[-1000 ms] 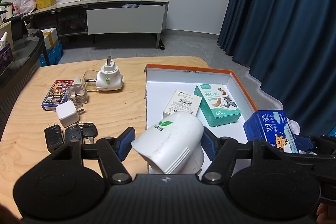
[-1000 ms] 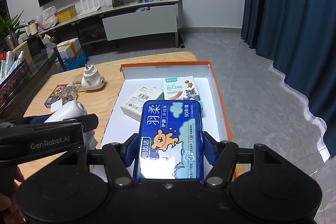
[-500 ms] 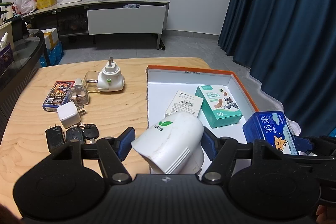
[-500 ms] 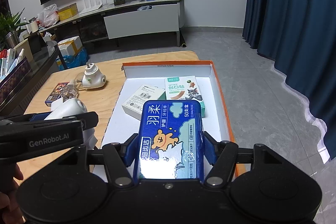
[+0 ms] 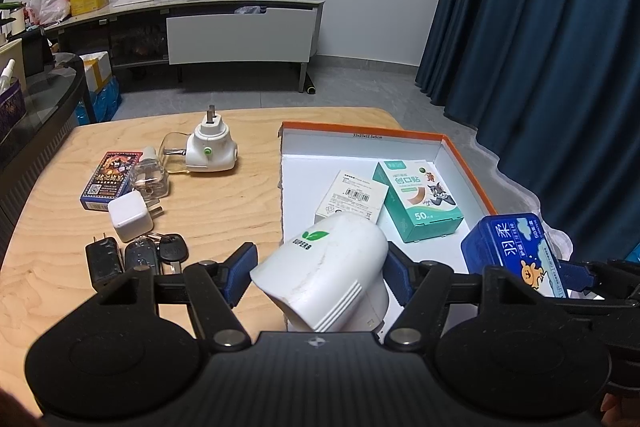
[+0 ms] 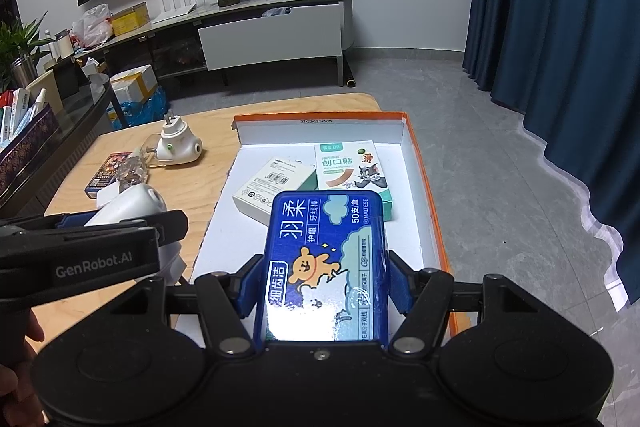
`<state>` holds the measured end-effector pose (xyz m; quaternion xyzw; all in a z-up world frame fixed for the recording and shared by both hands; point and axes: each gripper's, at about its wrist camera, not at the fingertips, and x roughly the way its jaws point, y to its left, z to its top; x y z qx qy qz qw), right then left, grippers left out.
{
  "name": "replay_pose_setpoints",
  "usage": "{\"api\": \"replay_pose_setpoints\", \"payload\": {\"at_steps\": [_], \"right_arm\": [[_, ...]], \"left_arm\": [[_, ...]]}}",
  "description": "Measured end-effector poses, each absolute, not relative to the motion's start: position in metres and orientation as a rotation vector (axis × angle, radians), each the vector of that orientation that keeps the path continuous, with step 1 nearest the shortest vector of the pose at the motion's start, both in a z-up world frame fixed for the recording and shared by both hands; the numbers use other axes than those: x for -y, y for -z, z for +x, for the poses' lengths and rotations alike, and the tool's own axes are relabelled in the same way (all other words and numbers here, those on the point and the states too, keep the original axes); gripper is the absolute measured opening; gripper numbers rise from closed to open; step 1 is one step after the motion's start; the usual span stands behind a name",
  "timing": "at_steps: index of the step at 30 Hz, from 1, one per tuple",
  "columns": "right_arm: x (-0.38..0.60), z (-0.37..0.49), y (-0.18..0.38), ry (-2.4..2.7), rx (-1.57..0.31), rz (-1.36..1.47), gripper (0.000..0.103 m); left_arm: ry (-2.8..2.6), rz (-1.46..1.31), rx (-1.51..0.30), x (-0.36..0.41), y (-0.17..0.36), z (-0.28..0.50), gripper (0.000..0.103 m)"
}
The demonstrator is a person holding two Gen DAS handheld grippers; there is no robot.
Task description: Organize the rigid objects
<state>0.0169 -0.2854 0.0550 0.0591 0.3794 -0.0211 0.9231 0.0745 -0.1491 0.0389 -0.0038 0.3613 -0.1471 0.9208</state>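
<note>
My left gripper (image 5: 318, 273) is shut on a white plastic device with a green leaf logo (image 5: 328, 271), held above the near left corner of the orange-rimmed white tray (image 5: 360, 131). My right gripper (image 6: 322, 281) is shut on a blue floss-pick box with a bear picture (image 6: 326, 259), held over the tray's (image 6: 420, 163) near end. In the left wrist view that blue box (image 5: 514, 251) shows at the right. Inside the tray lie a green bandage box (image 5: 418, 201) and a white barcode box (image 5: 352, 197).
On the wooden table (image 5: 224, 203) left of the tray lie a white plug-in device (image 5: 210, 149), a clear bottle (image 5: 150, 179), a card pack (image 5: 110, 179), a white charger cube (image 5: 130, 215), a black adapter (image 5: 102, 261) and car keys (image 5: 160, 253). A curtain (image 5: 560, 47) hangs at right.
</note>
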Motion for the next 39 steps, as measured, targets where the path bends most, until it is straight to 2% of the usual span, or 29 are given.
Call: {"api": "replay_pose_setpoints", "payload": {"at_steps": [39], "right_arm": [[0.2861, 0.0187, -0.0498, 0.042, -0.798, 0.123, 0.075]], "left_arm": [[0.296, -0.02, -0.762, 0.147, -0.0318, 0.0751, 0.068]]}}
